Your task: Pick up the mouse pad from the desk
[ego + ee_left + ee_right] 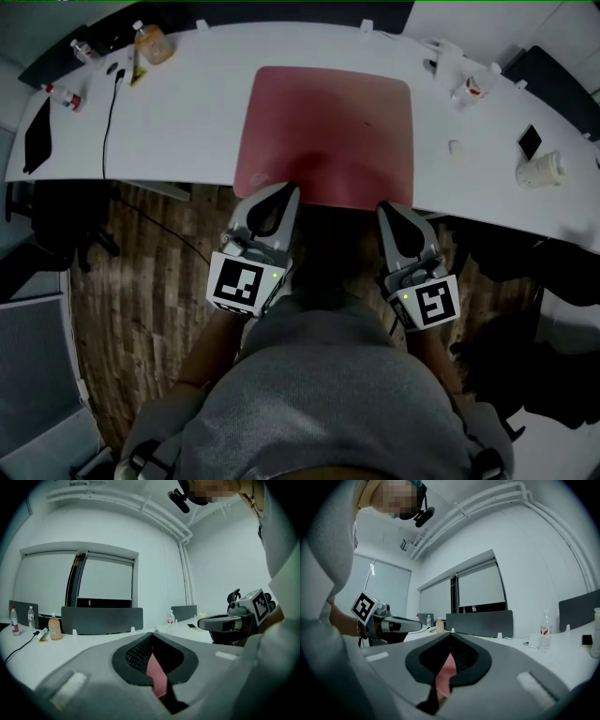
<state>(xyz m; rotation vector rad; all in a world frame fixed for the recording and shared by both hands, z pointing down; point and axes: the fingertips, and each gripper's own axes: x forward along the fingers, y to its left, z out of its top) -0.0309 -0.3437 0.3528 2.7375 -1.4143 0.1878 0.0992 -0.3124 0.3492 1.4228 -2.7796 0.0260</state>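
Mouse pad (323, 131) lies flat on the desk (187, 122), stretching away ahead of both claws. I have the left gripper (284, 190) and right gripper (390, 208) each pinched shut on its near edge, pink sheet between the jaws. It looks light, thin and floppy. I expect two spread grips to limit sagging.

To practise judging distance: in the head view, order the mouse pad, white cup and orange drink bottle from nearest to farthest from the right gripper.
1. mouse pad, clamped in the right gripper at its near edge.
2. white cup, on the right.
3. orange drink bottle, far left.
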